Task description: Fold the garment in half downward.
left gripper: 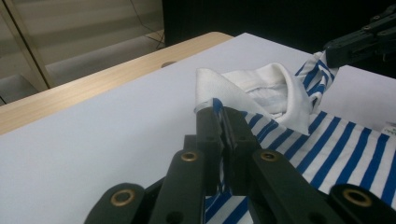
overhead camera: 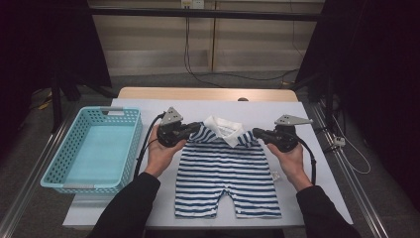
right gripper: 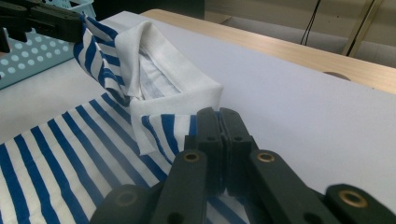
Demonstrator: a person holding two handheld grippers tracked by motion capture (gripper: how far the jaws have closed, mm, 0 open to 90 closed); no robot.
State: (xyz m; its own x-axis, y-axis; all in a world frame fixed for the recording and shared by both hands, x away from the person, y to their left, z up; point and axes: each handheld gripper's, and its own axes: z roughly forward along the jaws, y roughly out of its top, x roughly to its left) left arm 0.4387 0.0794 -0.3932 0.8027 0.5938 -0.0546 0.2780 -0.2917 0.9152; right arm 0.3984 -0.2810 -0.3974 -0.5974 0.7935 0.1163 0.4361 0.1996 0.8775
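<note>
A blue-and-white striped baby romper with a white collar lies flat on the white sheet, legs toward me. My left gripper is shut on its left shoulder, and its jaws pinch the striped cloth beside the collar. At the other shoulder my right gripper is shut on the fabric, jaws closed over the striped edge below the collar. Both shoulders are lifted a little off the sheet. Each gripper view also catches the other gripper, the right gripper and the left gripper, farther off.
A turquoise perforated basket stands empty at the left of the table. The white sheet covers the wooden tabletop, whose far edge shows behind. Cables trail from both grippers and across the floor beyond.
</note>
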